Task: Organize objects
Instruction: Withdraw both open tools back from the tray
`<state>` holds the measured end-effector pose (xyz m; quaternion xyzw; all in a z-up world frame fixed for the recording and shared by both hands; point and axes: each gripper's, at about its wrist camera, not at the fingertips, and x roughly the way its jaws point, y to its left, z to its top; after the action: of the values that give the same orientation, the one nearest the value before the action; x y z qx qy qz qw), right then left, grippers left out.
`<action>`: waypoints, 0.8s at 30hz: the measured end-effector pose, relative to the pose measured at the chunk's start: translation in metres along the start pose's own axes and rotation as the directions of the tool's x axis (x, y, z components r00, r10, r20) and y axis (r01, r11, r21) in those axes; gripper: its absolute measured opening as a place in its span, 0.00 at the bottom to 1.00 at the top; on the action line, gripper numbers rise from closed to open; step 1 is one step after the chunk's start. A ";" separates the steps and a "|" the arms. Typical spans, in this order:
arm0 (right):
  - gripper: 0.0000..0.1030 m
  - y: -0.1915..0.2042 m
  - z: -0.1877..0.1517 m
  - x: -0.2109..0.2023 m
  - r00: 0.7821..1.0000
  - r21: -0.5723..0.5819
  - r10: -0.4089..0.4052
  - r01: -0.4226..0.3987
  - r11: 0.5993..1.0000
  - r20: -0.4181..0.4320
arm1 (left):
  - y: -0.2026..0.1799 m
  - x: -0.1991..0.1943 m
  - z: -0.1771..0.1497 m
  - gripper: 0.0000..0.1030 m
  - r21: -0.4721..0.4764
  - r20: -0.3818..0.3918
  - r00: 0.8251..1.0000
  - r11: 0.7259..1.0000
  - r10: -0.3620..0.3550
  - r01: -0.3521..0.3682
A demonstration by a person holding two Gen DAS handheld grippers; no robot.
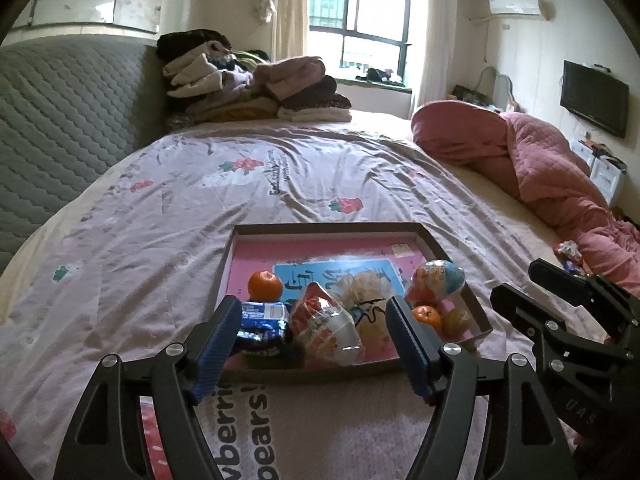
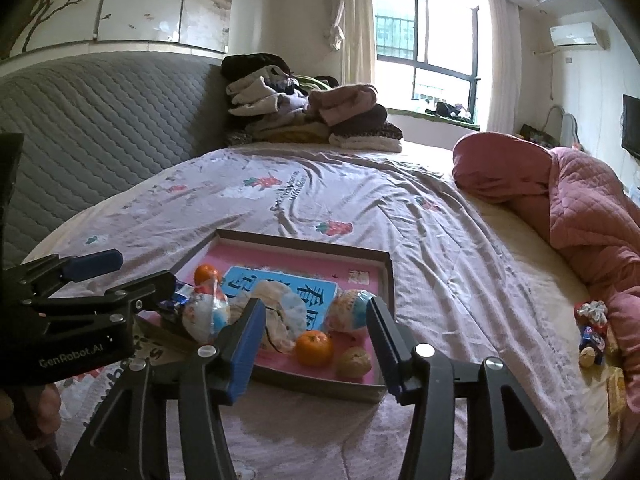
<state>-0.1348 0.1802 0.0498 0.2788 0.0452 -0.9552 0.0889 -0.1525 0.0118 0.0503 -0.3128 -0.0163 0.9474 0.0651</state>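
I see the tray (image 1: 432, 240) of snacks and 2 oranges (image 2: 314, 348) lying near the bed's (image 1: 180, 184) front edge. Both my grippers, left (image 1: 316, 344) and right (image 2: 316, 344), hover spread and empty. Folded clothes (image 2: 304, 120) sit by the headboard (image 2: 100, 120), a pink quilt (image 2: 580, 216) along the right edge.

Bed (image 1: 280, 184): tray (image 1: 328, 229), clothes (image 1: 256, 88), quilt (image 1: 540, 160)

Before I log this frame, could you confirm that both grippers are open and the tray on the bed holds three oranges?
Not quite: only two oranges, one near and one farther back, lie in the tray, as the right wrist view shows. Both grippers, left and right, are open.
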 end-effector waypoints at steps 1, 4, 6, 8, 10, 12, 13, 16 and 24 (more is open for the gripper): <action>0.51 0.002 0.001 -0.002 1.000 -0.001 0.001 -0.001 1.000 0.004 | 0.001 -0.003 0.001 0.73 -0.002 0.004 1.000 1.000 0.001 -0.001; 0.53 0.005 0.004 -0.008 1.000 -0.004 0.000 0.000 1.000 0.010 | 0.005 -0.010 0.002 0.74 -0.007 0.015 1.000 1.000 0.009 -0.009; 0.58 0.007 0.005 -0.011 1.000 -0.007 -0.002 0.002 1.000 0.015 | 0.006 -0.017 0.002 0.74 -0.012 0.023 1.000 1.000 0.014 -0.014; 0.58 0.010 0.008 -0.015 1.000 -0.010 -0.004 0.004 1.000 0.022 | 0.008 -0.022 0.002 0.74 -0.014 0.027 0.999 1.000 0.017 -0.017; 0.59 0.013 0.009 -0.018 1.000 -0.011 -0.004 0.005 1.000 0.024 | 0.009 -0.028 0.003 0.74 -0.017 0.037 0.999 1.000 0.021 -0.020; 0.63 0.015 0.011 -0.021 1.000 -0.014 -0.008 0.009 1.000 0.026 | 0.009 -0.033 0.004 0.75 -0.016 0.038 0.999 1.000 0.021 -0.021; 0.63 0.017 0.011 -0.022 1.000 -0.016 -0.012 0.012 1.000 0.026 | 0.009 -0.035 0.004 0.77 -0.018 0.040 0.999 1.000 0.021 -0.020; 0.64 0.019 0.013 -0.025 0.999 -0.018 -0.020 0.021 1.000 0.030 | 0.011 -0.042 0.005 0.78 -0.021 0.047 0.999 1.000 0.021 -0.020; 0.65 0.022 0.018 -0.038 0.999 -0.014 -0.026 0.027 1.000 0.046 | 0.012 -0.058 0.005 0.78 -0.033 0.059 0.998 0.999 0.033 -0.031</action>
<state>-0.1084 0.1620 0.0846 0.2557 0.0536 -0.9620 0.0792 -0.1110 -0.0081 0.0880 -0.2858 -0.0286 0.9569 0.0442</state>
